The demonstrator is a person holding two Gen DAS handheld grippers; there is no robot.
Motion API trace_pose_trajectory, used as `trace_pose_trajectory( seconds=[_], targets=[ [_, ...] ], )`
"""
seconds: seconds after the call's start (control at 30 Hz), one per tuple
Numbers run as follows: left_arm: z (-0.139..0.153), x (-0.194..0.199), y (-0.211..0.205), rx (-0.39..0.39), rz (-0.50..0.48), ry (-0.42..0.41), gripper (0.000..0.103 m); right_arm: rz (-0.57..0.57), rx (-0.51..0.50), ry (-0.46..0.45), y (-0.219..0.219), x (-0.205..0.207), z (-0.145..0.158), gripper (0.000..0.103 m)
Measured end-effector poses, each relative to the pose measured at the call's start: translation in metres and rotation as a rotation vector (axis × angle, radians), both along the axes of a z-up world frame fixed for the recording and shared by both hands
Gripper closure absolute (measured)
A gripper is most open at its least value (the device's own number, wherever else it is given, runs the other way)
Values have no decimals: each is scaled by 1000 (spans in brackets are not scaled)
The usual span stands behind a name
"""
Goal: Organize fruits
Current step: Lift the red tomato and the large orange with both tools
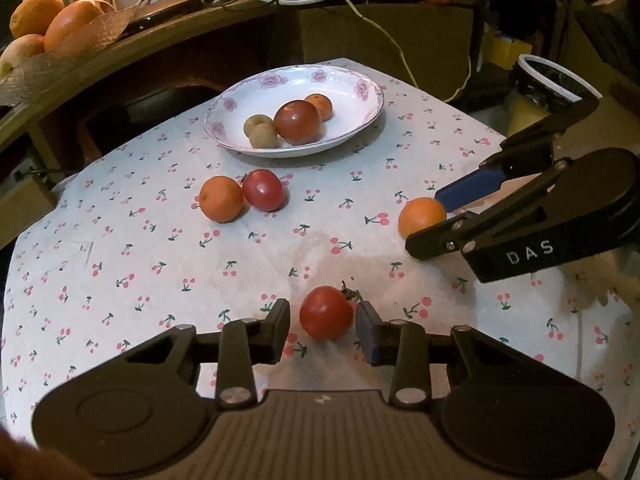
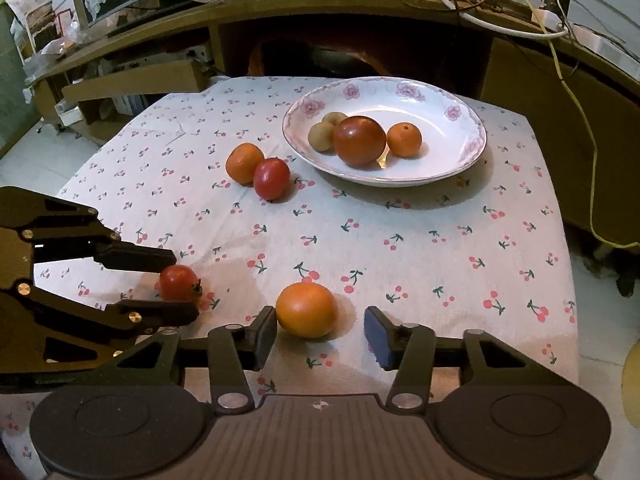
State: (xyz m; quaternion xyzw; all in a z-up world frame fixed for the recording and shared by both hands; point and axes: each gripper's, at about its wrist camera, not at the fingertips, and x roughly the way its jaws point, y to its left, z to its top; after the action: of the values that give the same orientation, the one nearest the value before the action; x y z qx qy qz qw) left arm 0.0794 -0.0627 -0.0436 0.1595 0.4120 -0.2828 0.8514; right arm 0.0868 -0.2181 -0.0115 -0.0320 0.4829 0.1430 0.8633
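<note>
Both of my grippers point down at the surface [image 2: 420, 240], which wears a white cloth printed with cherries. My left gripper [image 1: 322, 330] brackets a small red tomato [image 1: 326, 313]: the fruit sits on the cloth between the fingers, close to the right finger with a visible gap on the left, so the pads are not pressing and nothing is held. From the right wrist view the same tomato [image 2: 179, 283] lies between the two black fingers, stem end toward the middle of the cloth. My right gripper [image 2: 320, 334] stands parted around an orange fruit [image 2: 306, 309]; that fruit rests on the cloth near the left finger, with a clear gap to the blue-padded right finger, again no grip. Further off, an orange [image 2: 244, 162] and a red tomato [image 2: 272, 178] lie touching each other, just beside the plate [image 2: 460, 148]. The plate, white with pink flowers on the rim, sits at the far side of the cloth and carries a large dark red tomato [image 2: 359, 141], a small orange [image 2: 404, 139] and two small brownish fruits [image 2: 322, 136] pressed together. Behind the surface, a clear bowl [image 1: 80, 36] on the wooden shelf holds more oranges
</note>
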Motion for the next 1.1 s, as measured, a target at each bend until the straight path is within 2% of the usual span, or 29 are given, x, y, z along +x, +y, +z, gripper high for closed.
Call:
trace_pose_trajectory(
  seconds=[0.03,0.1,0.43,1.1],
  targets=[
    [-1,0,-1,0,0,3,66,5,1,2,1,1,0,58],
    [-2,0,-3,4,-4,5,69,15,3,13,3,1,0,69],
    [4,5,-1,-25,-1,-2,69,-7,3,22,4,3,3,70],
    [31,28,-12,-84,43,-65,69,-45,48,-49,4,13,29,70]
  ],
)
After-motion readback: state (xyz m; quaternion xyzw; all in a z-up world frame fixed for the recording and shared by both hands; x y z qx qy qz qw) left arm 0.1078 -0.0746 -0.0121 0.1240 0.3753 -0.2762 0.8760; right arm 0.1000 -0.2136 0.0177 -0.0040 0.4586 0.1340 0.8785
